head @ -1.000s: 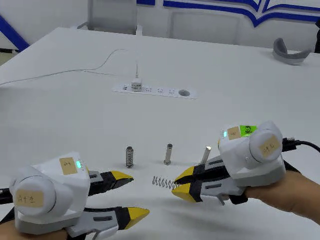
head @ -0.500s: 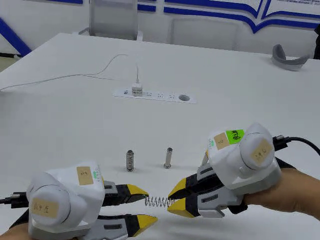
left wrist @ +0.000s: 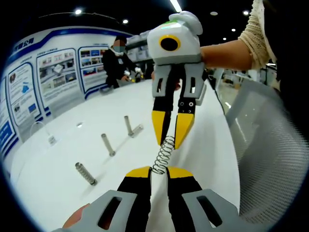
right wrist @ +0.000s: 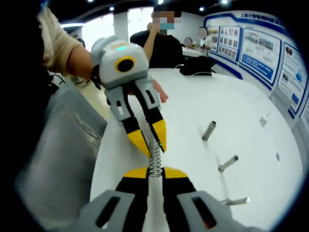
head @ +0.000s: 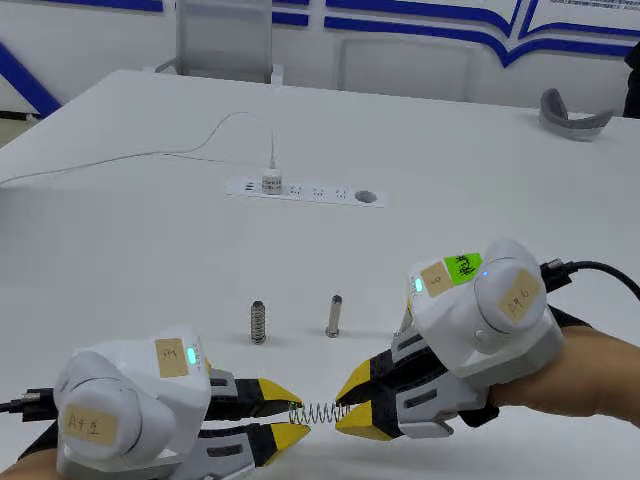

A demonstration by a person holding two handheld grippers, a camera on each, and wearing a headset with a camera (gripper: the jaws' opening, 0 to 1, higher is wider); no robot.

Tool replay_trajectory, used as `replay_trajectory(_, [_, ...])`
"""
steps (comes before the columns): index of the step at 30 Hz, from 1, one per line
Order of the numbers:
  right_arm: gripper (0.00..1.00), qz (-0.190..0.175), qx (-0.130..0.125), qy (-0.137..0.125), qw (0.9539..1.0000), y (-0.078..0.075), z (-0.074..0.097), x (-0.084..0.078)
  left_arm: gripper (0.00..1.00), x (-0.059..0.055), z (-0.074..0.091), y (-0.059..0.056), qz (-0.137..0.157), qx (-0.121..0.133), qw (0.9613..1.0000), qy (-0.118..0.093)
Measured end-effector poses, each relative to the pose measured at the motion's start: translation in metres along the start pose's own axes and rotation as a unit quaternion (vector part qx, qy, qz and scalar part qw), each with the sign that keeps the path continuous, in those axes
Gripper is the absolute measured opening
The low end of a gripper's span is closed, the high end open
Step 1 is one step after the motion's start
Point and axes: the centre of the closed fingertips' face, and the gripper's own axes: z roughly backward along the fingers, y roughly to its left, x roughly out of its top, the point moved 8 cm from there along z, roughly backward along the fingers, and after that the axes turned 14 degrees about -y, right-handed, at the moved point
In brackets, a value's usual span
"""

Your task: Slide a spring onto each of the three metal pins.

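Grippers, two, white-bodied with black jaws tipped in yellow, one in each of my hands.

Left gripper (head: 300, 417): jaws drawn narrow, pinching the near end of a short steel coil spring (head: 318, 411).

Right gripper (head: 347, 410), green-lit label on its housing: jaws closed on the spring's other end.

The two sets of tips face each other nose to nose, and the spring bridges the small gap between them. Its long axis runs straight from my left tips to my right tips, roughly level, close in front of me above the white table (head: 150, 250).

Pins, three, in a row beyond the spring:
- The sleeved metal pin (head: 258, 322) is upright with a spring already on it, at the left.
- The bare metal pin (head: 333, 315) is upright, in the middle.
- The third metal pin (left wrist: 128, 124) is at the right end of the row, past my right gripper.

Farther out:
- A white power strip (head: 300, 188) lies flat mid-table.
- A thin white cable (head: 150, 153) trails left from the strip.
- A grey curved band (head: 575, 115) sits near the far right edge.
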Motion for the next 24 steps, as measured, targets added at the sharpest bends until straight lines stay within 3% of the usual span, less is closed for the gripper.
replay_trajectory(6, [0.12, -0.014, 0.003, -0.020, 0.9997, 0.001, 0.005, 0.008, 0.11, 0.000, 0.001, -0.002, 0.001, 0.000, 1.0000, 0.000])
replay_trajectory(24, [0.11, -0.003, -0.005, -0.077, 0.9970, 0.001, 0.003, 0.033, 0.11, 0.004, -0.005, -0.004, 0.009, 0.006, 0.9999, -0.005])
